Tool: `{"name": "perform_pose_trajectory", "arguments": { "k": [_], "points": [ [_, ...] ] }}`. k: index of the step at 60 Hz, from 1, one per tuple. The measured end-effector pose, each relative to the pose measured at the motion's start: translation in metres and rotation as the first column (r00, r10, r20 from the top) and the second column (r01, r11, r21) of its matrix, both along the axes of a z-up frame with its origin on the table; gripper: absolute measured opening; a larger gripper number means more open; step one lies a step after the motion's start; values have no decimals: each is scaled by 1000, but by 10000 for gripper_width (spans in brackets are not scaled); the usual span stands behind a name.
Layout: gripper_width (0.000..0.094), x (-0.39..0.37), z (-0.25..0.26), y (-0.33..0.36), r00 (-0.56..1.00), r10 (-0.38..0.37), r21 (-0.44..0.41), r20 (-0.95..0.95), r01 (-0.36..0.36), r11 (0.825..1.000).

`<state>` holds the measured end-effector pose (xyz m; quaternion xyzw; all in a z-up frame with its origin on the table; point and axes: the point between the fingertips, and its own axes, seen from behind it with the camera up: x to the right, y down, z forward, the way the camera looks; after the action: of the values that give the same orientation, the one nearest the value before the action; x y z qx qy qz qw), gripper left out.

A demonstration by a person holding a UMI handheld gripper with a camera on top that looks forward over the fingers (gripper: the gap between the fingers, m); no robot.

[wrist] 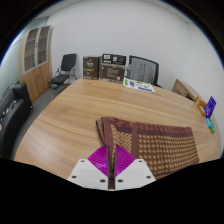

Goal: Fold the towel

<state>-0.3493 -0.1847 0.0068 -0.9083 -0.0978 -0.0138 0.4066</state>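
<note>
A brown towel (155,143) with a checked pattern lies on the wooden table (80,110), spread to the right of my fingers and partly folded. My gripper (111,162) is shut on the towel's near left edge: a thin strip of cloth runs between the two magenta pads (98,158) and rises to a lifted corner (104,124) just ahead of them. The rest of the towel rests flat on the table.
The table stretches ahead and to the left. A black office chair (64,68) and a mesh chair (143,70) stand at its far side, with cabinets (37,55) behind. Papers (138,85) lie at the far edge. Small coloured items (211,112) sit at the right.
</note>
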Motion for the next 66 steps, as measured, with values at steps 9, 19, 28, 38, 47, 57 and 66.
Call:
{"name": "perform_pose_trajectory", "arguments": {
  "k": [9, 19, 28, 38, 47, 57, 66],
  "points": [
    [53, -27, 57, 3, 986, 49, 42, -157, -43, 998],
    [53, -22, 135, 15, 935, 60, 108, -349, -24, 994],
    [54, 45, 122, 24, 943, -12, 89, -332, 43, 995],
    [118, 122, 58, 24, 956, -101, -20, -274, 100, 995],
    [607, 164, 38, 14, 965, -108, -79, -239, 91, 993],
    [854, 193, 59, -4, 983, -83, -55, -165, 75, 996],
    [857, 189, 95, -32, 988, -47, -30, -144, 43, 999]
  ]
}}
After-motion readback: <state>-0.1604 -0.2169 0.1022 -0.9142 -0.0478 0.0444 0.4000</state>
